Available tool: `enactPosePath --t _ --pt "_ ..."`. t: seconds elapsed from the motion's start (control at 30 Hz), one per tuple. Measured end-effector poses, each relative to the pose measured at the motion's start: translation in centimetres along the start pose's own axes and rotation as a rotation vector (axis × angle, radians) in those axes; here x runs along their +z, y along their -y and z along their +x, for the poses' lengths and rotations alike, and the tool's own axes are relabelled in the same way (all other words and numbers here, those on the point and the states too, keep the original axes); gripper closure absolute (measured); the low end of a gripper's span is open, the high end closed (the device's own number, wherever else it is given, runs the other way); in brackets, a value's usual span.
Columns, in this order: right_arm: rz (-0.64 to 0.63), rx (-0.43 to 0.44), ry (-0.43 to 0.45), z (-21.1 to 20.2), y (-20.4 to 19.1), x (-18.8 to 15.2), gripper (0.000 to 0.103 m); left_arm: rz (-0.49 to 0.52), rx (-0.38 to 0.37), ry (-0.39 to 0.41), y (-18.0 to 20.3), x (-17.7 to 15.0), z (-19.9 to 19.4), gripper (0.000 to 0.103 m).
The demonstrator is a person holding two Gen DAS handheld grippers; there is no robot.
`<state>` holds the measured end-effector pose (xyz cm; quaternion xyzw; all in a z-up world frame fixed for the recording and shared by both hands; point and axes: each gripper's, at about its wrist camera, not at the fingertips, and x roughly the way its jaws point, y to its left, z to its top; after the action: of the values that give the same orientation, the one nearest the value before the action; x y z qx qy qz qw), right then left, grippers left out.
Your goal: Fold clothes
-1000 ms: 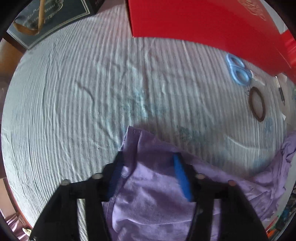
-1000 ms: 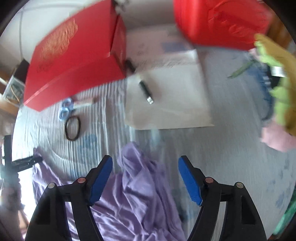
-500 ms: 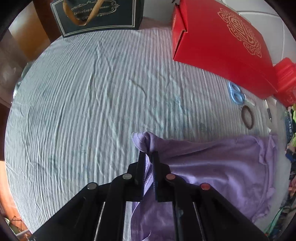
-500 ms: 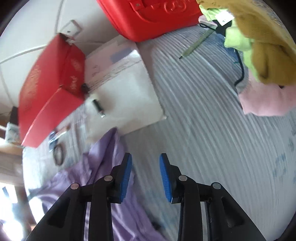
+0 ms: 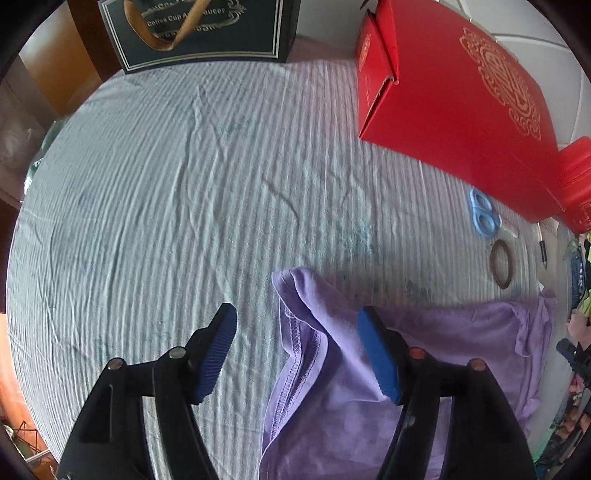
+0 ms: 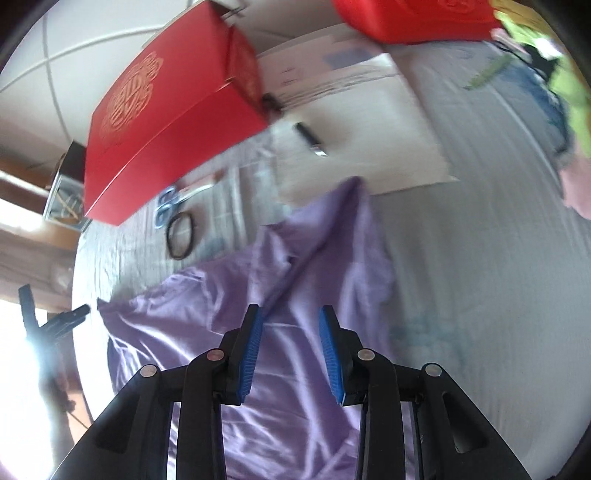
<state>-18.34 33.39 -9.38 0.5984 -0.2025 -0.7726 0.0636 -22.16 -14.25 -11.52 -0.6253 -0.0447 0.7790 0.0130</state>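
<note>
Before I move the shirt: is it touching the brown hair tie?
Apart. In the left wrist view, striped sheet shows between the hair tie and the purple shirt.

Both wrist views look down along their jaws, close above the striped surface [image 5: 184, 184]. The left faces the dark box [image 5: 199, 33]; the right is tilted. Both share the purple garment [image 5: 443, 332], red box [image 6: 166, 122] and scissors [image 5: 482, 218].

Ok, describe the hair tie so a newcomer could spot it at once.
Find the big red box on the striped bedsheet. In front of it lie blue-handled scissors, then the hair tie, nearer the purple garment. It is the only thin dark brown ring there.
</note>
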Motion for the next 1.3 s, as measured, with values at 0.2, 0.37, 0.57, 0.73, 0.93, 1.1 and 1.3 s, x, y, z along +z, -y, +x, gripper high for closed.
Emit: enactPosePath --t 0.2,0.37,0.57,0.73,0.93,1.1,1.3 --pt "0.028 -0.071 -0.016 2.9 -1.6 1.9 0.069 0.059 0.04 -0.007 0.1 -0.5 1.6 0.036" --pt "0.012 -0.128 -0.008 5.1 -2.2 3.0 0.074 0.065 0.046 -0.01 0.0 -0.4 2.6 0.036" --pt "0.078 -0.181 0.076 0.9 0.9 1.0 0.101 0.048 0.062 -0.018 -1.1 -0.9 3.9 0.035" --pt "0.143 -0.31 0.056 -1.5 5.4 -1.5 0.075 0.016 0.077 -0.007 -2.0 -0.9 2.7 0.035" --pt "0.085 -0.17 0.125 -3.8 4.9 -2.8 0.072 0.015 0.056 0.095 -3.0 -3.3 -2.8 0.035" --pt "-0.004 -0.143 0.14 -1.4 2.2 -0.4 0.07 0.065 0.047 0.074 -1.5 -5.3 -3.8 0.035" --pt "0.008 -0.18 0.07 2.2 1.6 0.6 0.067 0.057 0.015 0.013 -0.3 -8.3 -1.3 0.035"
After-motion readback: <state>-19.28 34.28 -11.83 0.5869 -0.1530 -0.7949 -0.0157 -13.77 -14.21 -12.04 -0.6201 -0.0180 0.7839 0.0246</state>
